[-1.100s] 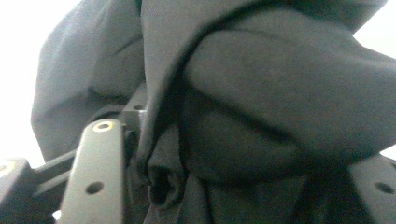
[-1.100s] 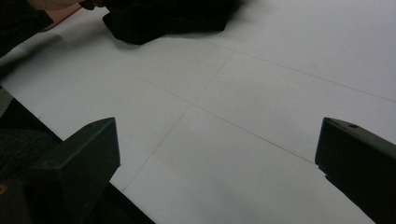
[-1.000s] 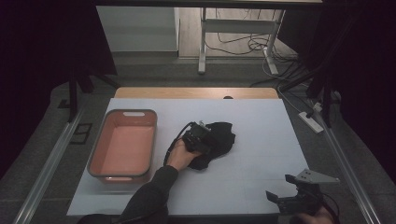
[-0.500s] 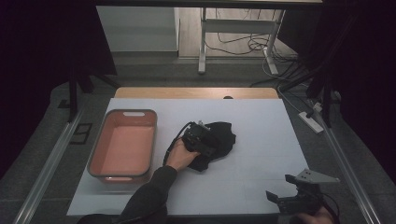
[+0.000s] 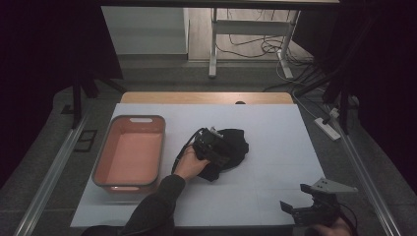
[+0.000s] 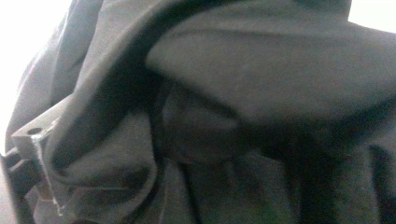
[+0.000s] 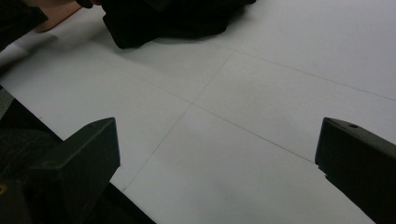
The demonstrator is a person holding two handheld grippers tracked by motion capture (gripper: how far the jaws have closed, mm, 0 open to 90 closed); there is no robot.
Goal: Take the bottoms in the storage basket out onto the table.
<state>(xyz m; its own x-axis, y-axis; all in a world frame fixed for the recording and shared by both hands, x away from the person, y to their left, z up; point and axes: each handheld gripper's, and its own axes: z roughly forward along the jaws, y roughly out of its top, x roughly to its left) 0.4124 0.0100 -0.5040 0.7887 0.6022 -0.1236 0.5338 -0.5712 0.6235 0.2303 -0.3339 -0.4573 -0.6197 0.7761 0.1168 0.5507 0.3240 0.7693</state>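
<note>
A crumpled black cloth [image 5: 236, 143] lies mid-table. My left gripper [image 5: 215, 148] rests on its left part, held by a hand that comes in from below. Its jaws have just been opening. In the left gripper view the cloth [image 6: 261, 84] is right up against the camera, folds drape over the jaw at the lower left, and the other jaw is hidden. The pads do not visibly press on the fabric. At the table's front right my right gripper [image 5: 300, 199] hovers open; between its black jaws [image 7: 215, 163] there is only bare white tabletop.
A pink rectangular tub [image 5: 140, 118] with a grey rim stands empty at the left of the white table [image 5: 275, 128]. Metal rails run along both sides of the table. A power strip [image 5: 328, 128] lies on the floor beyond the right edge.
</note>
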